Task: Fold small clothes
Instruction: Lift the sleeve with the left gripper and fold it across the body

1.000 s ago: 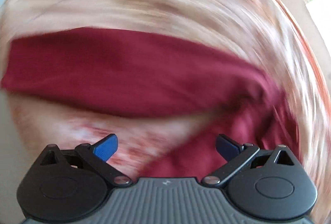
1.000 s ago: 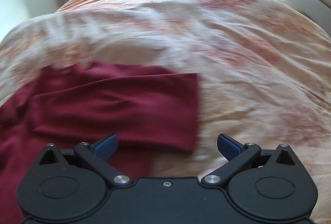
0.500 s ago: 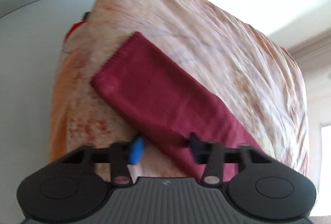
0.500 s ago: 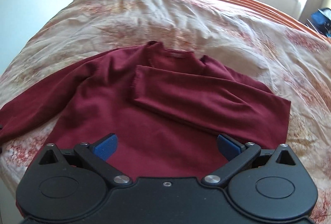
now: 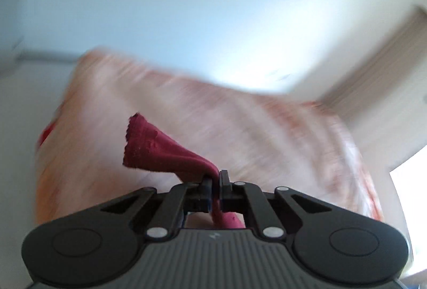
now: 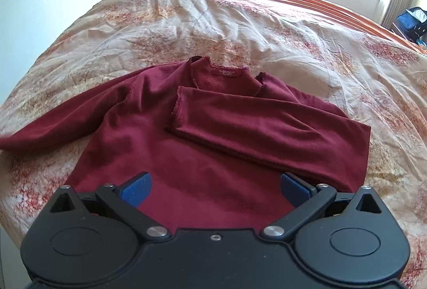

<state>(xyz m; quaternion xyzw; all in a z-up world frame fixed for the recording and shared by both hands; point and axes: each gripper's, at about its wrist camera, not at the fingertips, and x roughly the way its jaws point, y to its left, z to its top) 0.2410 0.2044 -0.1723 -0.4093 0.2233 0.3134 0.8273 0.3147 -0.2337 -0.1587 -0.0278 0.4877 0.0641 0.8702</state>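
A dark red long-sleeved top (image 6: pixel 192 155) lies flat on the bed, neck away from me. Its right sleeve (image 6: pixel 267 126) is folded across the chest. Its left sleeve (image 6: pixel 53 126) stretches out to the left edge of the right wrist view. My left gripper (image 5: pixel 215 177) is shut on that sleeve near the cuff (image 5: pixel 149 147), which sticks up ahead of the jaws. My right gripper (image 6: pixel 213 185) is open and empty, hovering over the top's lower hem.
The bed (image 6: pixel 240 22) has a cream and orange floral cover with wrinkles. Its left edge (image 5: pixel 50 155) drops off near a pale wall. A window and curtains stand behind. A blue bag (image 6: pixel 411 22) sits at the far right.
My left gripper has closed on the left sleeve and lifted its cuff end off the bed. My right gripper has drawn back over the hem, staying open.
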